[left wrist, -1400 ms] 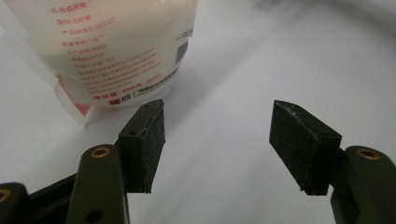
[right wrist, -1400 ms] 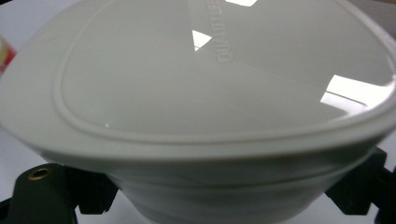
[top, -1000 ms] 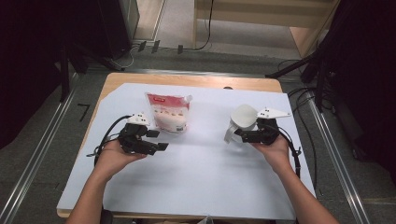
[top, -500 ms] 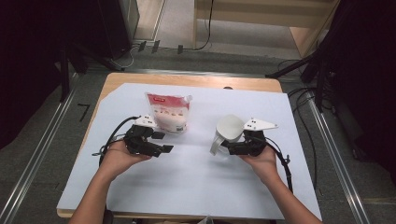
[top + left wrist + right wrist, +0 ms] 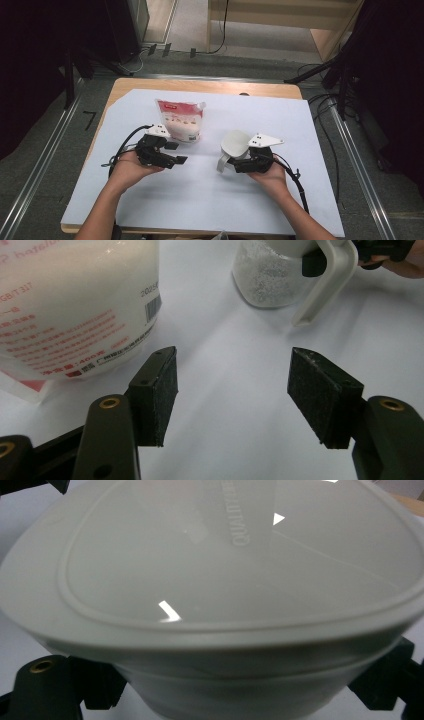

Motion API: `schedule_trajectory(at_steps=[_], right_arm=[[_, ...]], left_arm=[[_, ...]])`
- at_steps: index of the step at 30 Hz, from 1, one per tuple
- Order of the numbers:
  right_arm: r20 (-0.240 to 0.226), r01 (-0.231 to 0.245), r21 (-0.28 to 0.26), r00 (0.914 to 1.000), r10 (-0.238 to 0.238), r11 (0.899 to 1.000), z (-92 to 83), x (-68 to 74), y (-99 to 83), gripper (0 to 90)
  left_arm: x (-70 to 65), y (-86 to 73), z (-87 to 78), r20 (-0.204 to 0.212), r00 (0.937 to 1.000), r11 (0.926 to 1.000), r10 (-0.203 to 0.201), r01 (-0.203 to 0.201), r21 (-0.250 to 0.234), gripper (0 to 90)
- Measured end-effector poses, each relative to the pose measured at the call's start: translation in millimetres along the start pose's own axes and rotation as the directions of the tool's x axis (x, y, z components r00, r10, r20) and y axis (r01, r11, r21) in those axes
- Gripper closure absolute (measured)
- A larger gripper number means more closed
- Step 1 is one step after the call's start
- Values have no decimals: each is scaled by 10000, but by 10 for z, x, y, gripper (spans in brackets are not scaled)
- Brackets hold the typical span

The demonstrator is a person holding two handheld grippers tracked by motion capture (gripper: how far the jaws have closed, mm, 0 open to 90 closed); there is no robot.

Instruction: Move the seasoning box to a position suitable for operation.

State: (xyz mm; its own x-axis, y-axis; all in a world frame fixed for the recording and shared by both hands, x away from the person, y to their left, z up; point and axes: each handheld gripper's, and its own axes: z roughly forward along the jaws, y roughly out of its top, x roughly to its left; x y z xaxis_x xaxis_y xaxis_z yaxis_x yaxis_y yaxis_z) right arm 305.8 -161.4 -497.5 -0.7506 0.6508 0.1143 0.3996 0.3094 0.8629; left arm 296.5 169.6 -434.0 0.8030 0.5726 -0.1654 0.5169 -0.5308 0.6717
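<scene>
A white pouch with red print and a corner spout [image 5: 182,122] lies on the white sheet, and looms large at the left in the left gripper view [image 5: 75,305]. My left gripper [image 5: 177,153] rests just in front of the pouch, jaws open and empty [image 5: 232,390]. A pale lidded jug [image 5: 235,143] holding white granules [image 5: 265,280] is carried by my right gripper [image 5: 239,164], which is shut on its handle [image 5: 325,285]. In the right gripper view the jug's lid [image 5: 225,580] sits close above the jaws.
A white sheet [image 5: 210,200] covers most of the wooden table [image 5: 150,85]. Cables trail from both grippers across the sheet. Dark stands and floor cables lie beyond the far edge and to the right.
My right gripper has carried the jug leftward and slightly down, toward the middle of the sheet. The left gripper and the pouch have stayed put.
</scene>
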Motion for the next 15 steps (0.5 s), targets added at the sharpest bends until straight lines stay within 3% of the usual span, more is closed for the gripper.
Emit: schedule_trajectory(at_steps=[6,9,12,15], right_arm=[[-66,-44,57,10000,45,10000,-2,-13,6,138],[-183,-195,248,9996,200,9995,-27,-21,18,92],[-163,18,555,9999,-9,9985,-88,-16,37,51],[-130,355,880,9993,-344,9955,-167,8,44,41]], left_arm=[[-27,16,9,-26,9999,9998,148,-148,164,370],[-8,16,-12,-112,9999,9999,68,-66,146,367],[-16,37,-25,-145,9999,10000,-37,37,15,370],[-36,78,-26,136,9999,9999,98,-98,-26,400]])
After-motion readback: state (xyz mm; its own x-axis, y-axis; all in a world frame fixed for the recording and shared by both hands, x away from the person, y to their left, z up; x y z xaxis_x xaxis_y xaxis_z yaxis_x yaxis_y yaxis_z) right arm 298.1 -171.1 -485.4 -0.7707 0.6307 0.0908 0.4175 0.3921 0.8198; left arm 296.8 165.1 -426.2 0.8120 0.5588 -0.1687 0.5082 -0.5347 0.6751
